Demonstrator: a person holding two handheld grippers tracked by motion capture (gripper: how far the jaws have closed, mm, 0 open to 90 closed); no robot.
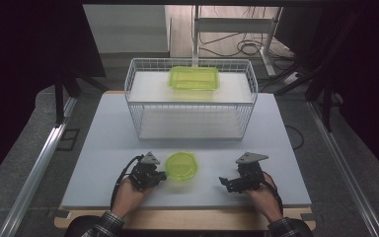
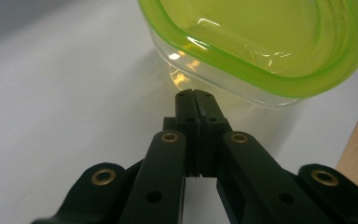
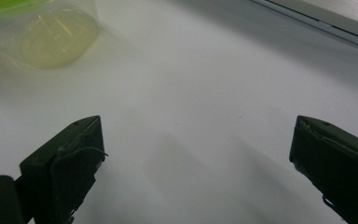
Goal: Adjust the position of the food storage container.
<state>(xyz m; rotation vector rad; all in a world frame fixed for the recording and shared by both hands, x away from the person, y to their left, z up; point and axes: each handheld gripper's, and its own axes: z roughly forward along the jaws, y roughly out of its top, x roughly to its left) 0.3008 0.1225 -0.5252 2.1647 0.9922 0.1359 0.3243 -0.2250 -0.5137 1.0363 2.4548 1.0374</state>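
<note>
A small clear container with a green lid [image 1: 181, 165] stands on the white table near its front edge. My left gripper [image 1: 162, 175] is just to its left, shut with nothing between the jaws. In the left gripper view the closed tips [image 2: 195, 94] sit right under the container's [image 2: 261, 42] clear wall; whether they touch it is not clear. My right gripper [image 1: 225, 182] rests on the table to the container's right, jaws wide open and empty [image 3: 196, 149]. Its view catches the blurred container [image 3: 51, 37] at the upper left.
A white wire basket [image 1: 190, 98] stands at the middle back of the table, with a larger green-lidded container [image 1: 194, 78] on the shelf inside it. The white table top [image 1: 103, 148] ends in a wooden front edge [image 1: 187, 218]. Cables lie on the floor beyond.
</note>
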